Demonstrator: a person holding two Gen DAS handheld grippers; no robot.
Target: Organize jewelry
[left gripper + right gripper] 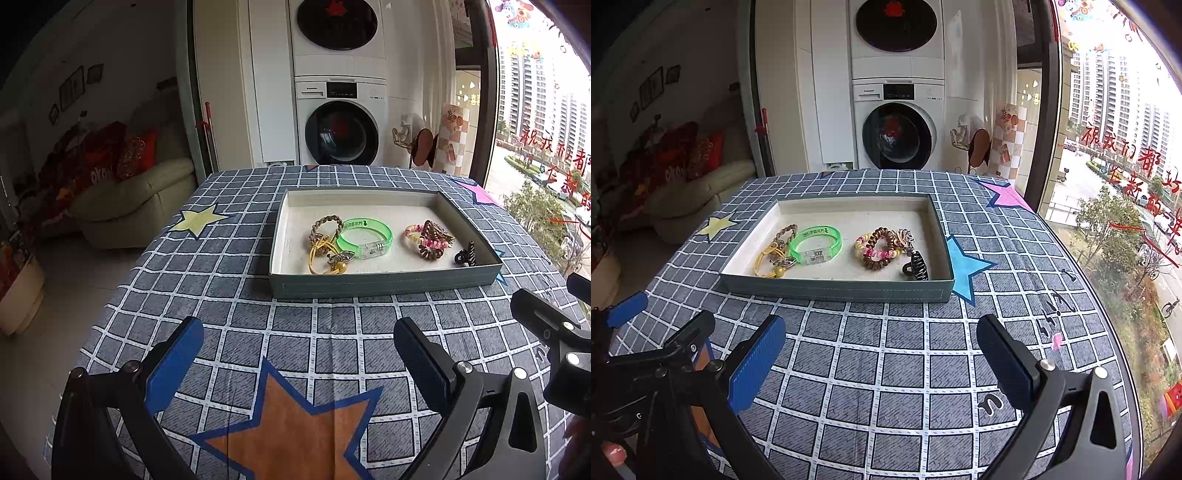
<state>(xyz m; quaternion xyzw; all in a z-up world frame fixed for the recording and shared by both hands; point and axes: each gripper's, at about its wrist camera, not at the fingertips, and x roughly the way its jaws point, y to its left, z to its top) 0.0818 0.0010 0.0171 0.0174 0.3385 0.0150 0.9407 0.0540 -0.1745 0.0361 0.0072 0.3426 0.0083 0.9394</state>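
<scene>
Checked tablecloth [905,369] before tray [834,290]

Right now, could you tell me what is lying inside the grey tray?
Inside the tray: yellow and braided hair ties, a green bracelet, coiled hair ties, a black claw clip. The near wall hides a floor strip.

A checked tablecloth [236,273] covers the table, bearing a tray [384,286].

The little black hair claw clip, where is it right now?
The black claw clip lies inside the tray, in its near right corner in both views, just right of the brown and pink spiral hair ties.
</scene>
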